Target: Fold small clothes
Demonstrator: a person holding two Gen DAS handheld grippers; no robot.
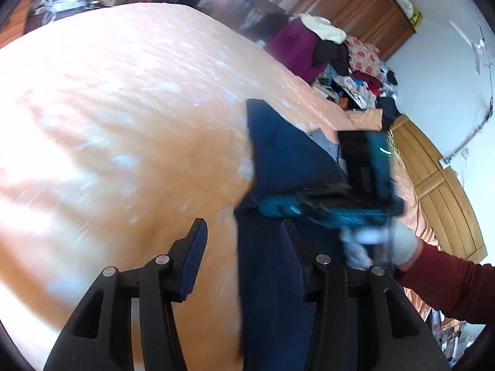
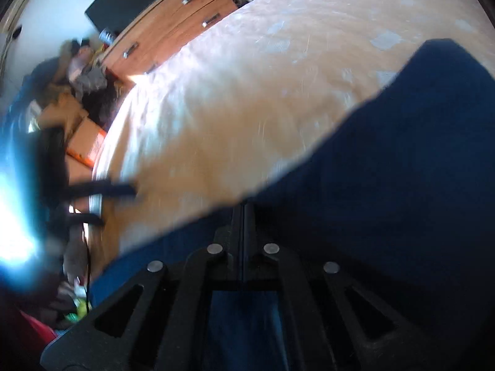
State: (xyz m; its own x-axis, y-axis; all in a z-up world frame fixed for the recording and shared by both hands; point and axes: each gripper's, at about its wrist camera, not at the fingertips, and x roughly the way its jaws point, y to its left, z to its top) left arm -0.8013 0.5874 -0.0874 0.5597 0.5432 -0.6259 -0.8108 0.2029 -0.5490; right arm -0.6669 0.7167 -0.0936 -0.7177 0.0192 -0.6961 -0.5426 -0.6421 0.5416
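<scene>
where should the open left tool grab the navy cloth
Take the navy cloth at its free edge facing the orange bedspread, coming from that left side. The right tool is already shut on the other part, and the left tool is open, one finger beside that edge and the other over the fabric, so closing there looks easiest.

A dark navy garment [image 2: 386,170] hangs lifted above the orange bedspread, blurred.

Left gripper [image 1: 244,247] jaws spread wide, right gripper [image 2: 243,216] jaws pressed together, gloved right hand [image 1: 383,244] on its handle, red sleeve [image 1: 445,284] behind.
</scene>
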